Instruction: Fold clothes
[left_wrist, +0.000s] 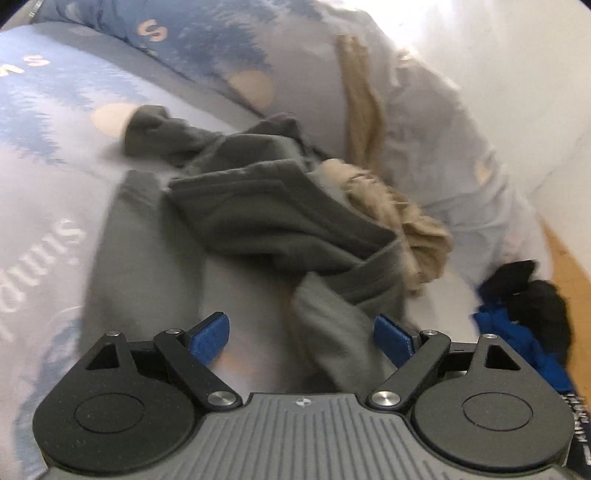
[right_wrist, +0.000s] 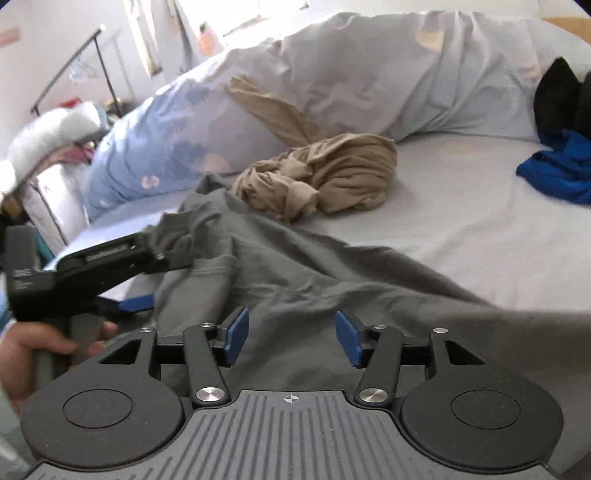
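A crumpled dark grey garment (left_wrist: 277, 221) lies on the bed, its folds bunched up ahead of my left gripper (left_wrist: 301, 338). That gripper's jaws stand wide apart; a grey flap lies between the blue pads (left_wrist: 208, 338) without being pinched. In the right wrist view the same grey garment (right_wrist: 295, 266) spreads across the sheet. My right gripper (right_wrist: 291, 338) hovers over it with its jaws apart and nothing pressed between the pads. The left tool's black body (right_wrist: 74, 269) reaches toward the garment's bunched end from the left, held by a hand (right_wrist: 33, 343).
A tan garment (right_wrist: 325, 173) lies balled just beyond the grey one. Blue cloth (right_wrist: 557, 166) and black cloth (right_wrist: 557, 96) sit at the far right. A rumpled blue-patterned duvet (right_wrist: 369, 74) banks along the back of the pale sheet (right_wrist: 461, 221). A clothes rack (right_wrist: 74, 62) stands behind.
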